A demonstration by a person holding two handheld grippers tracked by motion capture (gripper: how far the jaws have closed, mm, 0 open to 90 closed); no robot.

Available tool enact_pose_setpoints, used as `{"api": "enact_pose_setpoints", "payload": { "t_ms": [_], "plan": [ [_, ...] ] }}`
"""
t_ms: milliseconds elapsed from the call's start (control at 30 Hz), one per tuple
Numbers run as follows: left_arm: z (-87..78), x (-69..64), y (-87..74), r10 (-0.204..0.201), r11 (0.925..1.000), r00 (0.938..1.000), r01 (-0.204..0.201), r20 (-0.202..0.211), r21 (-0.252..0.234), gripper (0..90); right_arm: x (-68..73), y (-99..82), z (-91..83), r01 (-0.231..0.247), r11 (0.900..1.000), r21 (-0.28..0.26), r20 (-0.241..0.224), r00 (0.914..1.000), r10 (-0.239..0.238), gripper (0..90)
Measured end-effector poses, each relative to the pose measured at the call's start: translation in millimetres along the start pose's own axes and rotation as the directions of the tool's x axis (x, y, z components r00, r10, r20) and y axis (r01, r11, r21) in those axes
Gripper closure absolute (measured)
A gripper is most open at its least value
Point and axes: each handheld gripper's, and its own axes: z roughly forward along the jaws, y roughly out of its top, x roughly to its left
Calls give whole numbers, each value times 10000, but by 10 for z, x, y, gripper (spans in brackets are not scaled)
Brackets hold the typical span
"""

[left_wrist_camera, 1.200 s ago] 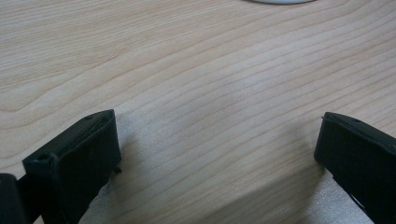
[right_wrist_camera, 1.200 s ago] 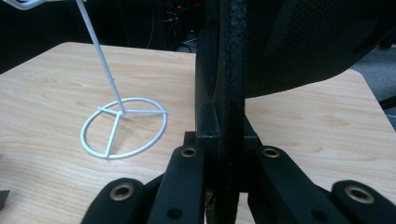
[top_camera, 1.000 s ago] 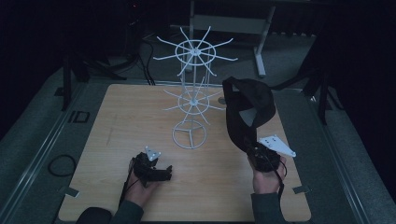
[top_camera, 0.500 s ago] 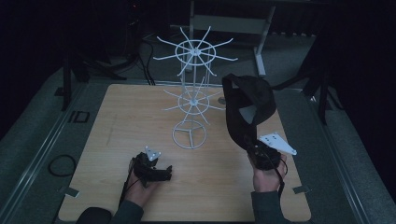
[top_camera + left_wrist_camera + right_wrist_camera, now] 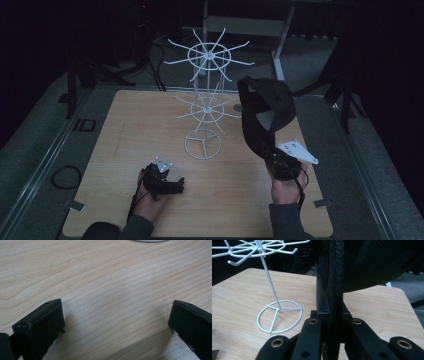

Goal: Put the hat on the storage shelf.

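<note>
I am holding a black strap [image 5: 262,112] pinched upright in my right tool [image 5: 280,162]; the white hook stand [image 5: 206,90], probably its target, is standing at ten o'clock from it. My left tool [image 5: 172,185] is resting spread on the tabletop [image 5: 125,130], farther off.

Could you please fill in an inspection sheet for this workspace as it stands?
Surface: light wooden table, bare around the items.
Job's things: white wire rack upright near the table's middle on a ring base; black cap held up to its right.
Clutter: nothing seen.
Grippers: left hand-held gripper low over the table, jaws apart with nothing between them; right hand-held gripper shut on the cap's edge.
Cables: one trails from the right hand-held gripper; a cable loop lies on the floor left of the table.
Surroundings: dark room, grey floor, metal stand behind the table.
</note>
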Motion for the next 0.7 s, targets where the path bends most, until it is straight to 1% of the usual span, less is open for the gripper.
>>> {"api": "enact_pose_setpoints", "payload": {
  "t_ms": [200,700],
  "plan": [
    [1,0,0,-5,10000,10000,5,-3,-10,2,1,21,0,100,9999,-22,-27,9999,-101,866],
    [-1,0,0,1,10000,10000,-1,6,11,2,18,68,-4,110,9998,-134,-78,9999,-111,866]
  ]
}}
